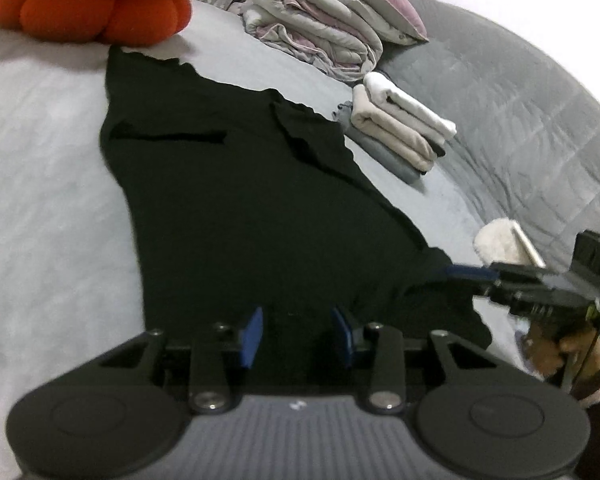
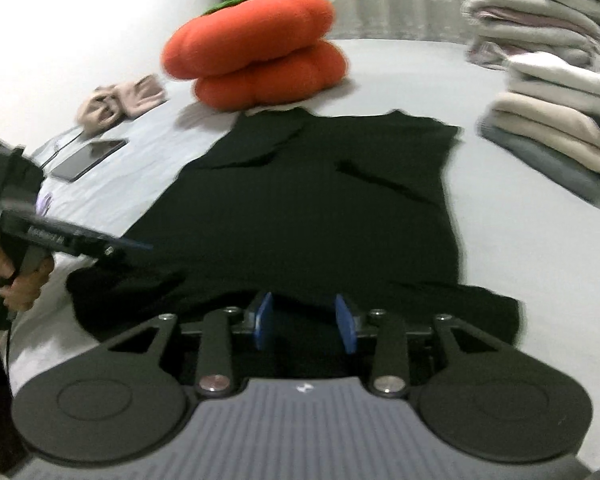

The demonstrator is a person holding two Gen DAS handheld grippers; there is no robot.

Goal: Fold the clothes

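A black garment lies spread flat on the pale bed sheet, its near hem bunched in front of both grippers. My left gripper hovers over the near hem, its blue pads apart with dark cloth showing in the gap. In the right wrist view the left gripper reaches in from the left over the garment's edge. My right gripper also stands at the near hem with its pads apart and not pressing on anything. In the left wrist view the right gripper sits at the garment's right corner.
An orange pumpkin cushion sits just beyond the garment's far end. A stack of folded clothes and a rolled quilt lie to the right. A tablet and a beige cloth lie to the left.
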